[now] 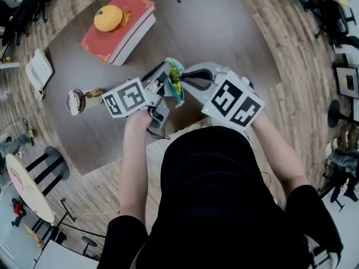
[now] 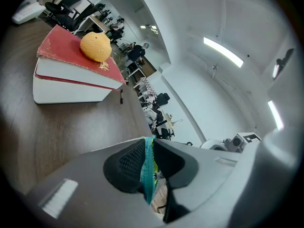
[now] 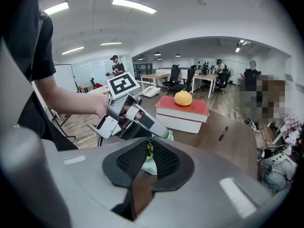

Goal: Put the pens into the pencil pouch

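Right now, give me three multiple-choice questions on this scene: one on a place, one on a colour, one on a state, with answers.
1. Where does the orange sit?
A on the top book of the stack
B on the floor
C on a chair

2. What colour is the top book's cover?
A blue
B red
C black

3. How is the left gripper?
A open and empty
B shut on the orange
C shut on the pencil pouch

Answers:
1 A, the orange rests on the book's cover.
2 B, the cover shows red in every view.
3 C, teal fabric is pinched between its jaws.
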`<state>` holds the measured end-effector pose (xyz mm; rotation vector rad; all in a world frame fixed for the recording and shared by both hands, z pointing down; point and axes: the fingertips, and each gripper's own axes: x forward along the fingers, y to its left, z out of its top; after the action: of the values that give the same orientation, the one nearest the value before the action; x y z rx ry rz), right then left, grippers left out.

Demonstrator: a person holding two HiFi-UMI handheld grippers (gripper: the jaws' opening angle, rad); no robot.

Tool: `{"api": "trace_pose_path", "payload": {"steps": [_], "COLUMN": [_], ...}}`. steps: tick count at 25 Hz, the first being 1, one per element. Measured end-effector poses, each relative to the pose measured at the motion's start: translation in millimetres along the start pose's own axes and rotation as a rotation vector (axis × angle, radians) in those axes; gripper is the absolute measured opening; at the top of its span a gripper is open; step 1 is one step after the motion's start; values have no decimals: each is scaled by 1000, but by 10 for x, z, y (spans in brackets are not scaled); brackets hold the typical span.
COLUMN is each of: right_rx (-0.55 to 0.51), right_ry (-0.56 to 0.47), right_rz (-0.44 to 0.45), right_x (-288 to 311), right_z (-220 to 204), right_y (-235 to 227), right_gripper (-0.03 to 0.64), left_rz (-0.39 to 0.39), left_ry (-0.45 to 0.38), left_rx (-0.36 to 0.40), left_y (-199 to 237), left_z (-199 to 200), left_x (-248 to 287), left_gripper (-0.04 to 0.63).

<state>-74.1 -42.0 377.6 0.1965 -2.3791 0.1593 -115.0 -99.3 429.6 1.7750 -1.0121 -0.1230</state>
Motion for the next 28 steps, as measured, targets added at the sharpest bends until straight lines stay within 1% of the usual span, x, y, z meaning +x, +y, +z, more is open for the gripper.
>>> {"api": "trace_pose_path", "payload": {"steps": [9,18,28], "right_rx": [17,45,39], "right_ry": [20,28,20], "right_rz": [9,-5,12], "right_x": [154,230,225], "right_z": [-106,-171,-174], "right_y": [25,-8,6], "right_gripper": [46,48,48], "left_rz": [0,1,7], "left_ry": [-1,-6,-12], "left_rx": [2,1,1], "left_y": [5,-7,8], "left_z": [4,6,-7], "left_x": [0,-14,-24], "left_gripper": [51,52,51]}}
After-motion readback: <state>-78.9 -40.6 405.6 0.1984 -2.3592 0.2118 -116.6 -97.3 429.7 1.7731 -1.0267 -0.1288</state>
